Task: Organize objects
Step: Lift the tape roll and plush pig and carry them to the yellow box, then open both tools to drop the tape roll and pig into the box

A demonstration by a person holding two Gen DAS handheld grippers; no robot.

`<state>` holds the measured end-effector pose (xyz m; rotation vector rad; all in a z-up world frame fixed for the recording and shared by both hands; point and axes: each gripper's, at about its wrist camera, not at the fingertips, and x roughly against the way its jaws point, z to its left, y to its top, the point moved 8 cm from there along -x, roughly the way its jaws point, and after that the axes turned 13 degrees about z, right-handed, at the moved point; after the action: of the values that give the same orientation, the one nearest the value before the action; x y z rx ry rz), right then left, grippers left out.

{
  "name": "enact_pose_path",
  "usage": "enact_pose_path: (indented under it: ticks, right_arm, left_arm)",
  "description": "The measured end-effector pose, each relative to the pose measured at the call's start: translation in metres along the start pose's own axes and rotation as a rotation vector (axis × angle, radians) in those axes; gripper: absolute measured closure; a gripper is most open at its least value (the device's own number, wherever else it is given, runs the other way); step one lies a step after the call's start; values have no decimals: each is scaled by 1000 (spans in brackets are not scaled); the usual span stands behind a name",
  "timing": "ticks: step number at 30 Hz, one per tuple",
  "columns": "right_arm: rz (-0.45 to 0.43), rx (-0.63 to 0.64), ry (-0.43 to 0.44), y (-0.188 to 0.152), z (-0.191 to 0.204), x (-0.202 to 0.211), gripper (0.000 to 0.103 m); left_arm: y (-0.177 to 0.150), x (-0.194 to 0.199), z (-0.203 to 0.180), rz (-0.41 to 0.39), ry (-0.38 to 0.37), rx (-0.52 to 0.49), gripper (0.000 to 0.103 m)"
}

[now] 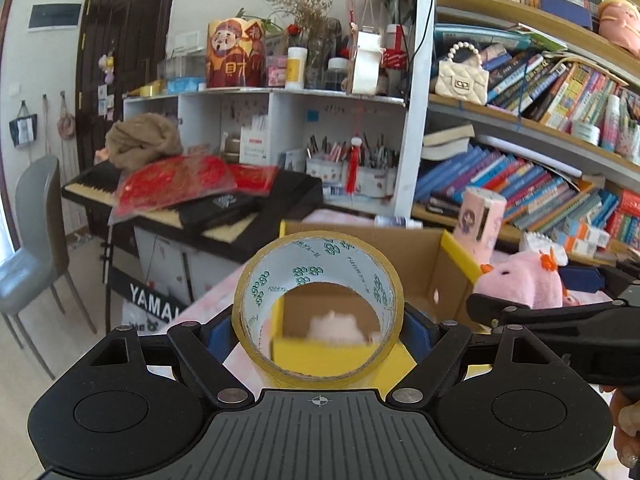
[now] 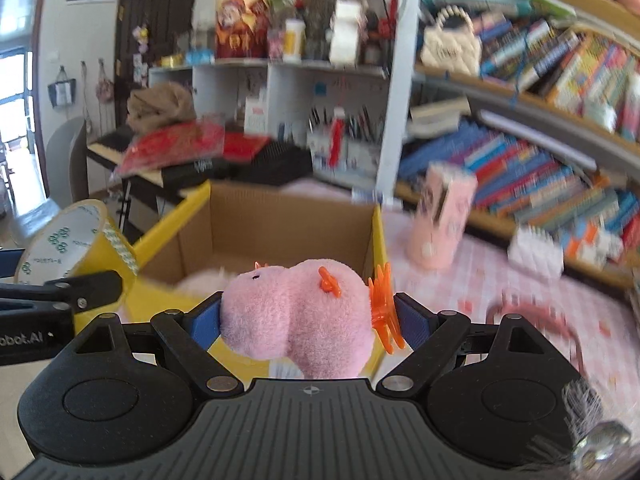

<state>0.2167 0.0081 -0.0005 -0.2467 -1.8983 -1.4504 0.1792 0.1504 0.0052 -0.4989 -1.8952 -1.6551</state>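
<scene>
Left claw (image 1: 318,332) clamps my stiff, light tape roll (image 1: 318,304) across its rim, right claw (image 2: 308,318) squeezes the soft plush pig (image 2: 296,316) mid-body, cardboard box (image 2: 276,216) ahead.

Motion blur is smearing the crowded bookshelf of coloured spines (image 2: 540,168), leaving titles unreadable. The open brown cardboard box with yellow flaps (image 2: 276,220) is hiding its floor behind the fluffy pink plush toy (image 2: 296,316). The pink hoop-like thing (image 2: 552,324) is staying too smeared to identify.
</scene>
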Motion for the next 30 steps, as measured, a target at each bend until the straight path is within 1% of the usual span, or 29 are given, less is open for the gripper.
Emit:
enact_pose_path:
  ticks: [3,7,9,12,14,17,21,25,27,30]
  right_arm:
    - [-30,75,-25,19,-3,-16,17]
    - [-35,181,-26,31,-4,-42,17]
    - [-23,250,-28,34,-3,-58,17]
    - [18,344,-10,35,1,-81,17]
    - [47,405,11,33,5,-94,16]
    - [69,478,38,29,9,-110,16]
    - [120,470,150,29,12,-123,16]
    - [229,415,263,28,11,-137,16]
    - [300,357,312,27,7,-145,16]
    - [327,366,327,25,10,-145,16]
  left_arm:
    - [15,-17,-2,15,14,9,20]
    - [30,-38,-4,33,38,10,20]
    - [34,-49,-7,45,44,1,20]
    - [36,-66,-14,77,53,-19,20]
    - [37,-77,-18,106,61,-16,20]
    - [36,-94,-22,157,57,-2,20]
    - [32,-114,-27,220,50,5,20]
    - [24,-130,-28,292,33,26,20]
    - [23,-132,-31,291,40,4,20]
    - [23,-137,-33,296,50,-11,20]
